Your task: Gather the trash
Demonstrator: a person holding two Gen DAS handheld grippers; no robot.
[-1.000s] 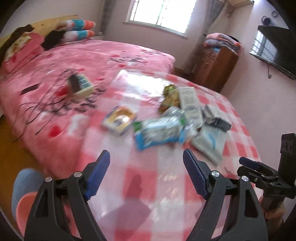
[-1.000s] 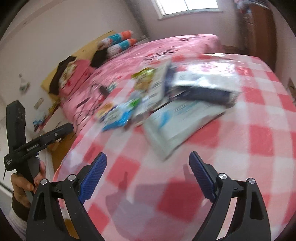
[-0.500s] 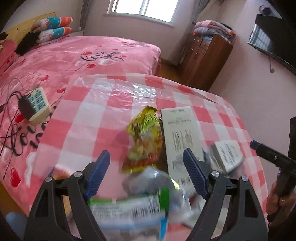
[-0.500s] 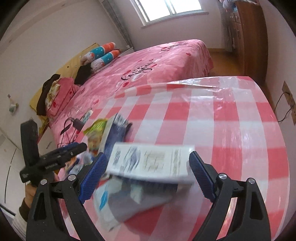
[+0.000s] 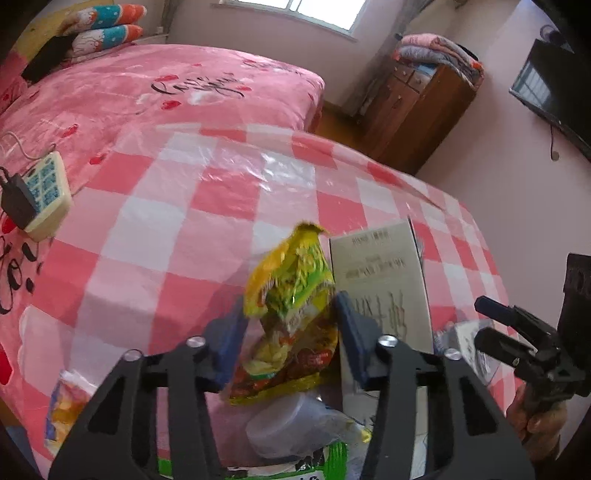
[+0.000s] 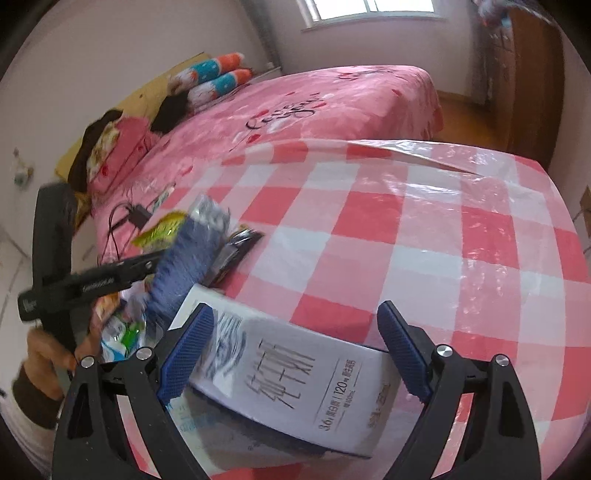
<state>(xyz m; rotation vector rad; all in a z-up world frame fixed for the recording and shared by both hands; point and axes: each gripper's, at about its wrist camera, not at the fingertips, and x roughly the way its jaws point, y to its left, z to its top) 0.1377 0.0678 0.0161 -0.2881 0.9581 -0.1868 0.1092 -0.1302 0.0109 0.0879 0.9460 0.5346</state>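
Pink bed (image 5: 184, 92); wooden cabinet (image 5: 413, 110); bright window (image 6: 369, 11).

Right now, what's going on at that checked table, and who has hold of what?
A person is collecting trash from the checked tablecloth with two handheld grippers. The left gripper has its jaws on either side of a yellow-green snack wrapper; whether they grip it yet is unclear. The right gripper is open, its fingers straddling a white carton without touching it. More wrappers and a clear plastic cup sit piled nearby.
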